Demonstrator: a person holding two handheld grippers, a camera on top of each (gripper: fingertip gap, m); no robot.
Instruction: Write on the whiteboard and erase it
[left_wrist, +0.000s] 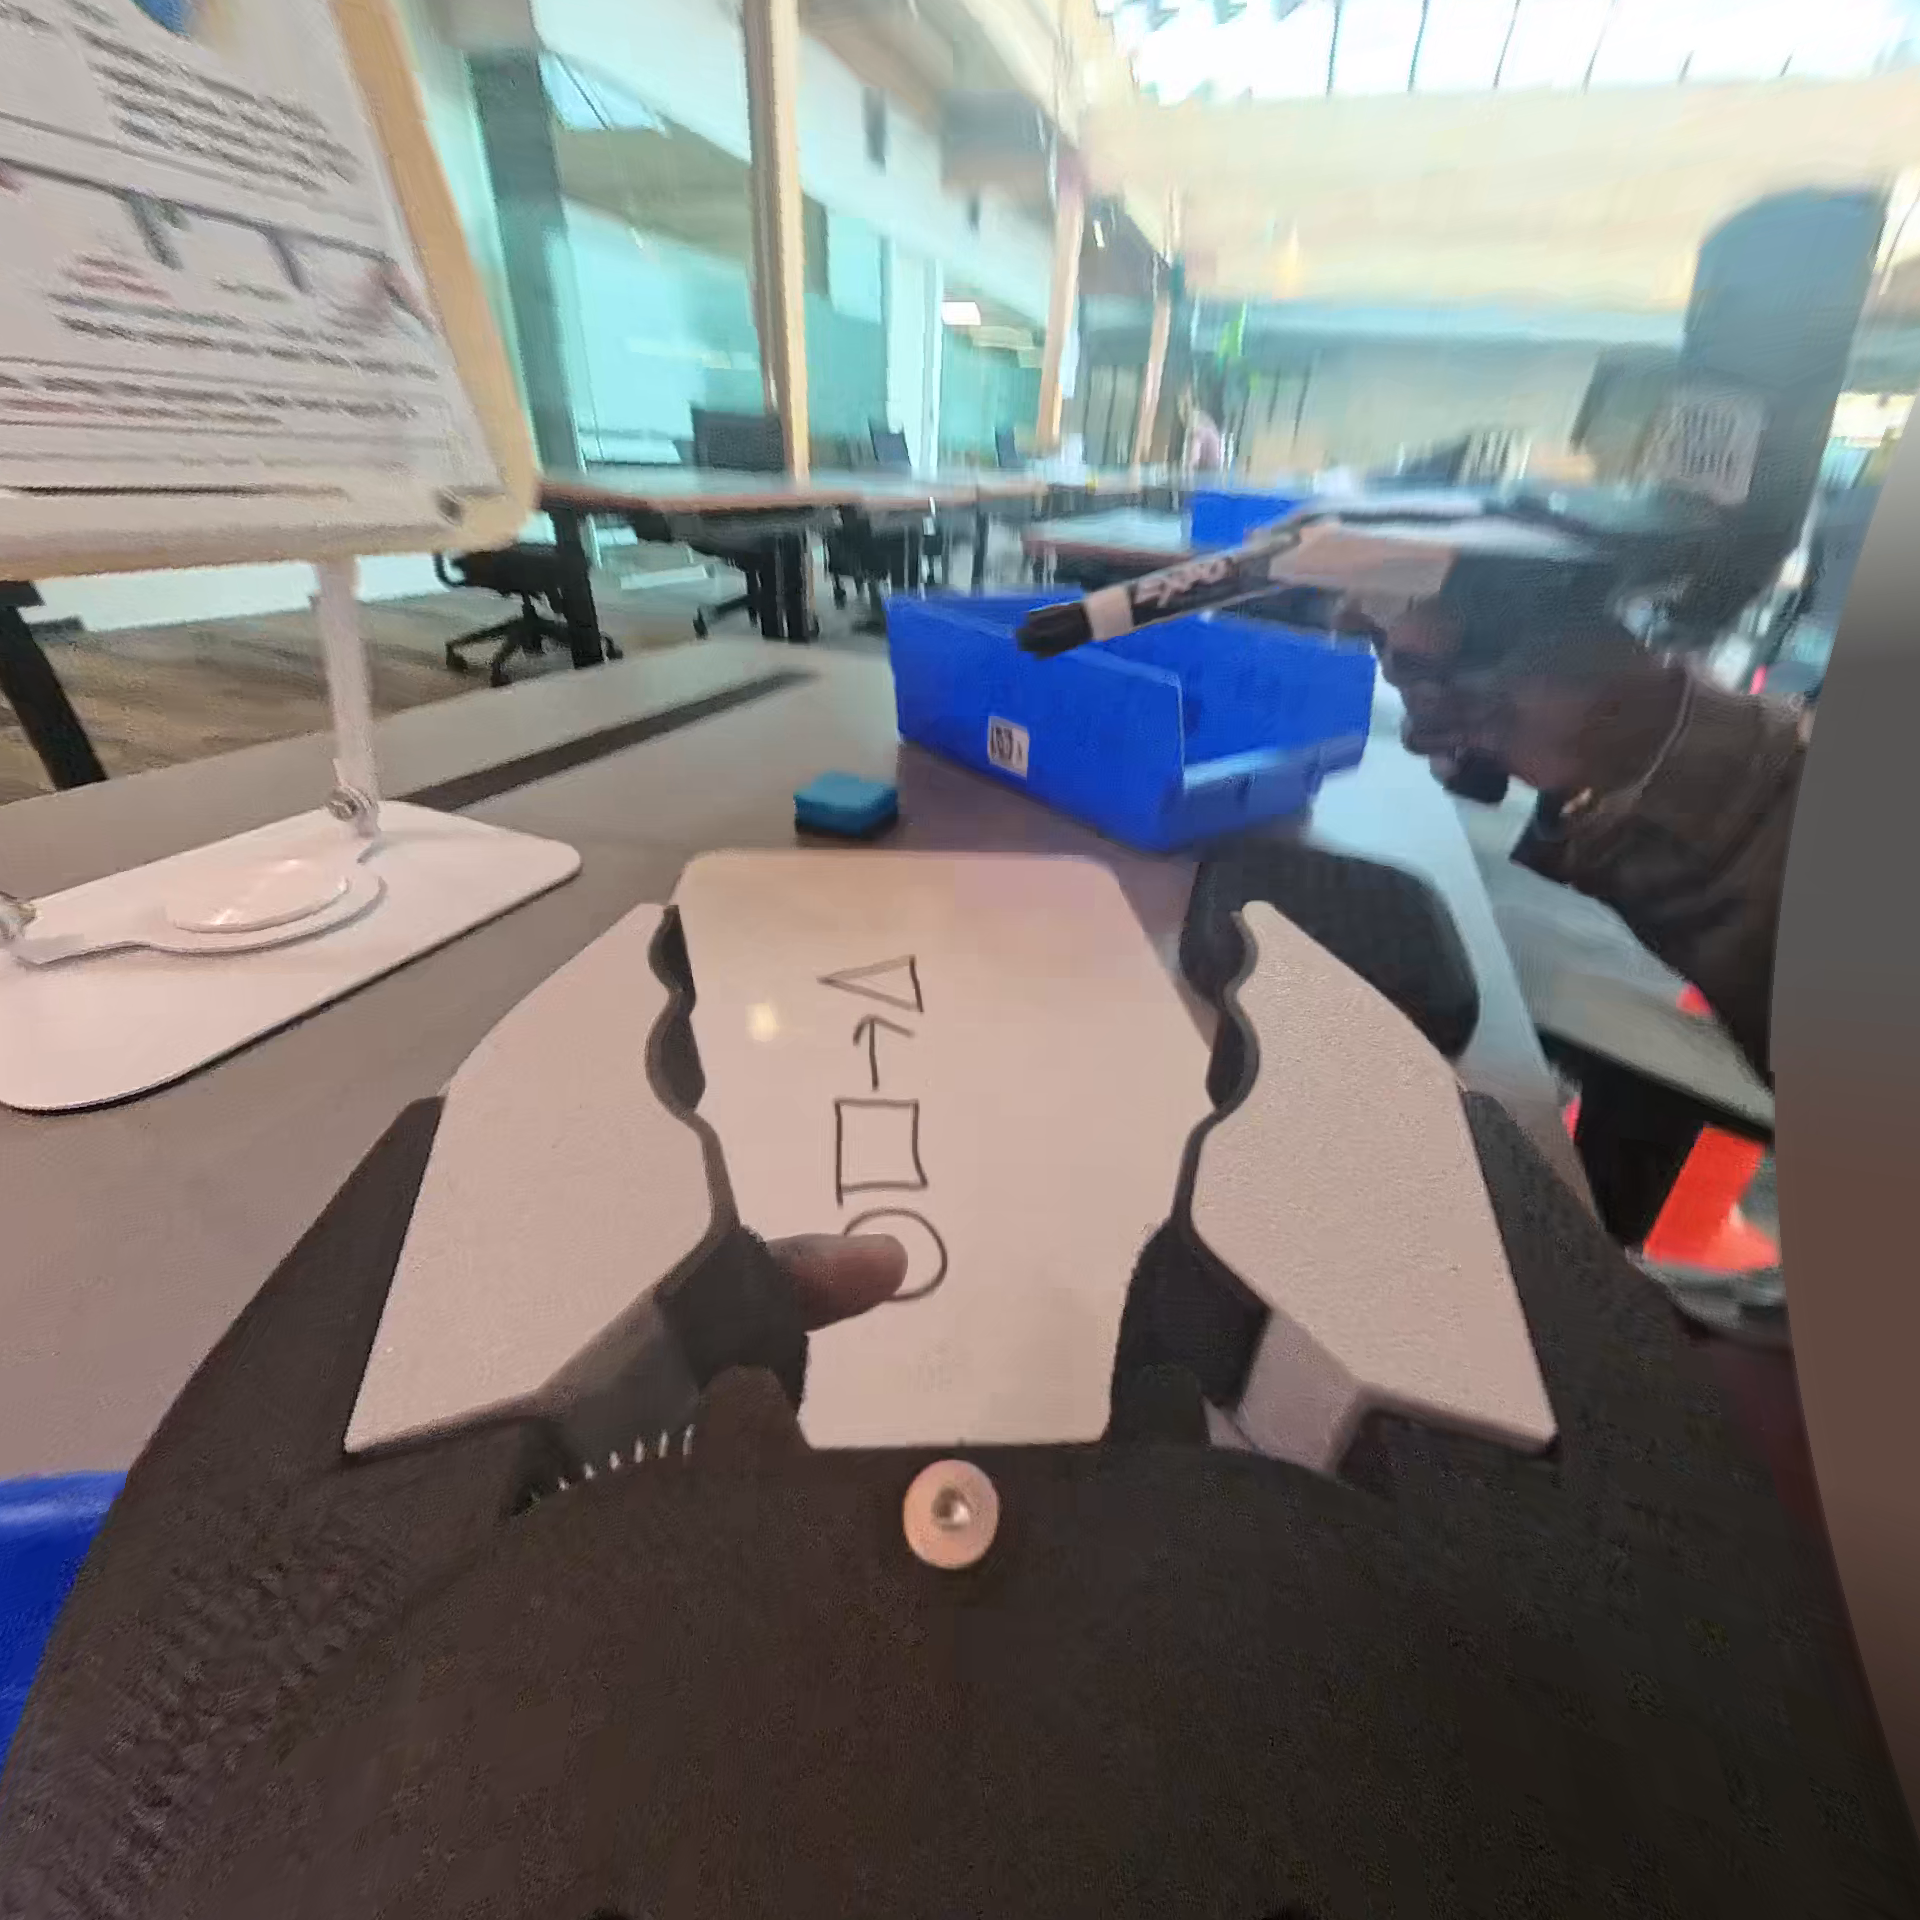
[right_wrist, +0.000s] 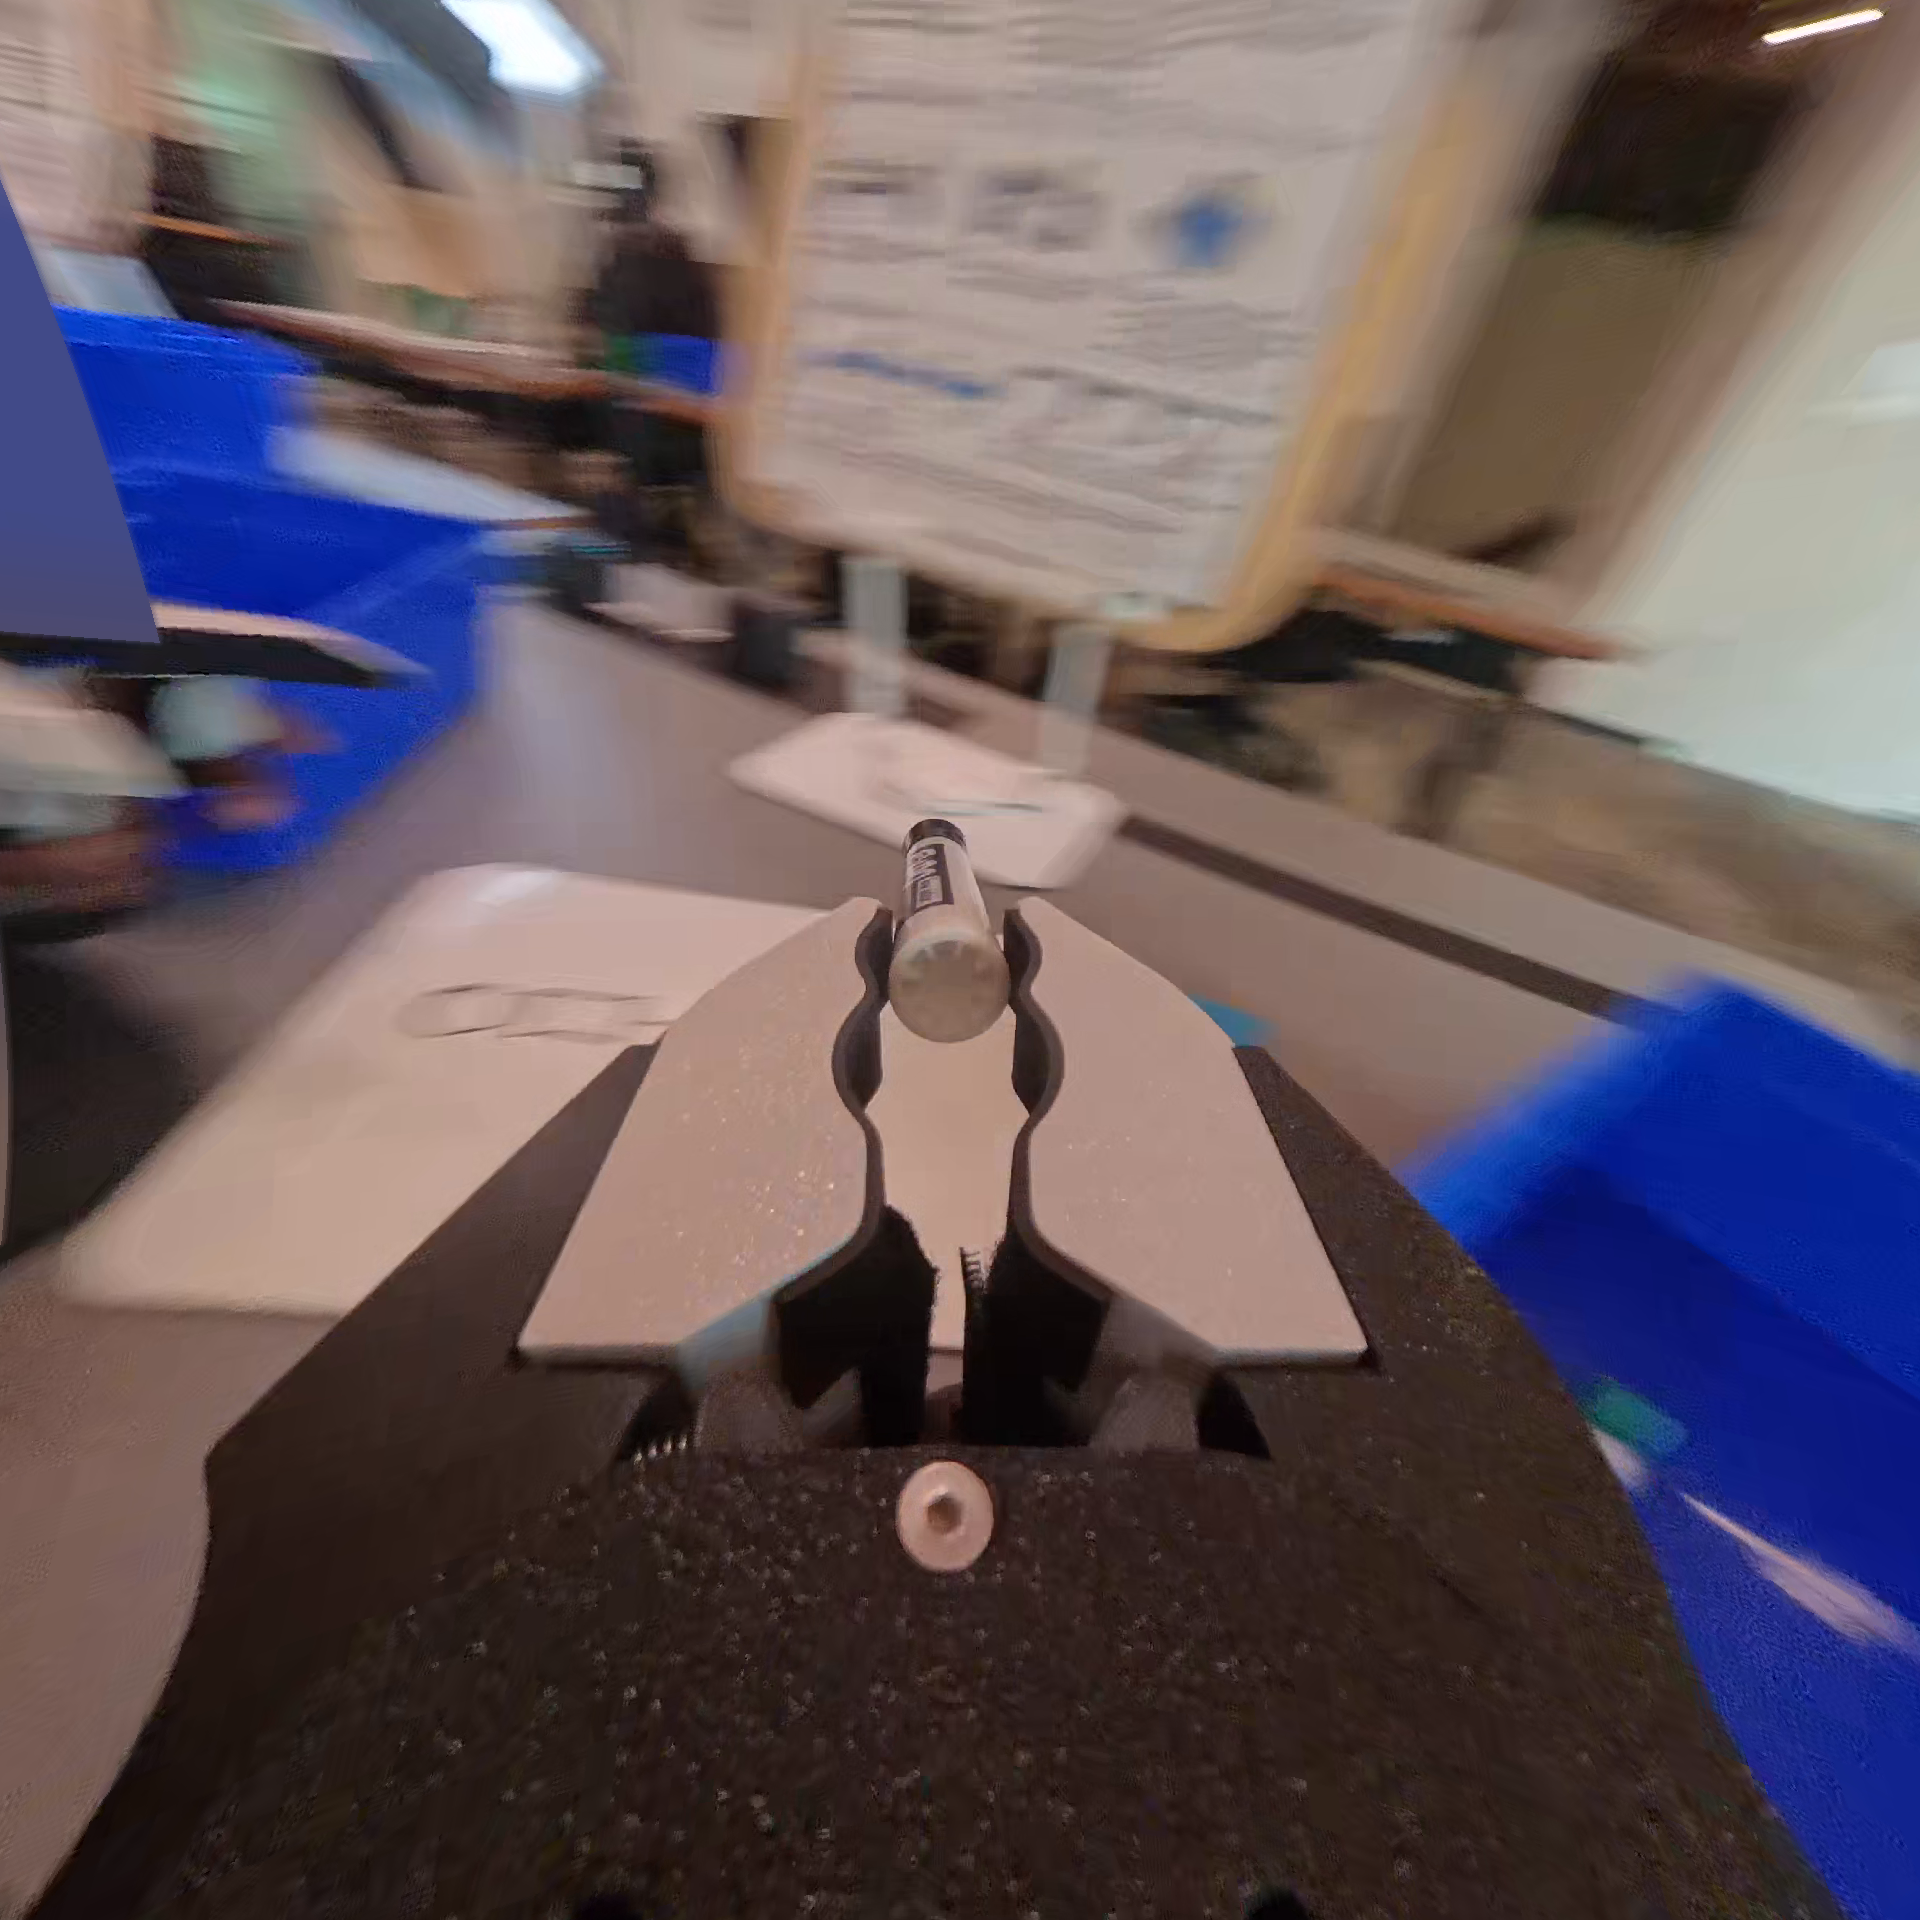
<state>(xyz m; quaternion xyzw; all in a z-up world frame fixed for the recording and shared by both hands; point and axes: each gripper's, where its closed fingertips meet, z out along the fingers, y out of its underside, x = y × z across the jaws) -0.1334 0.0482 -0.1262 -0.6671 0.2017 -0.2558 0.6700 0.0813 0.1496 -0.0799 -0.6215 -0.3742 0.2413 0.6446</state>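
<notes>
A small whiteboard (left_wrist: 1039, 1143) lies flat on the grey table, with a triangle, an arrow, a square and a circle drawn on it in black. My left gripper (left_wrist: 951, 914) is open and sits low over the board, one finger over each long edge. A person's fingertip (left_wrist: 847, 1273) rests on the board by the circle. A blue eraser (left_wrist: 847, 802) lies just beyond the board. My right gripper (right_wrist: 945, 909) is shut on a black marker (right_wrist: 935, 914) and holds it in the air beyond the whiteboard (right_wrist: 364, 1122). The marker (left_wrist: 1153, 597) also shows over the bin in the left wrist view.
A blue bin (left_wrist: 1132, 727) stands behind the eraser. A poster stand with a white base (left_wrist: 260, 935) is on the table at the left. More blue bins (right_wrist: 1714, 1247) flank the right wrist view, which is blurred. A person (left_wrist: 1662, 810) leans at the right. The left gripper's tips are roughly 25 centimeters from the right gripper's.
</notes>
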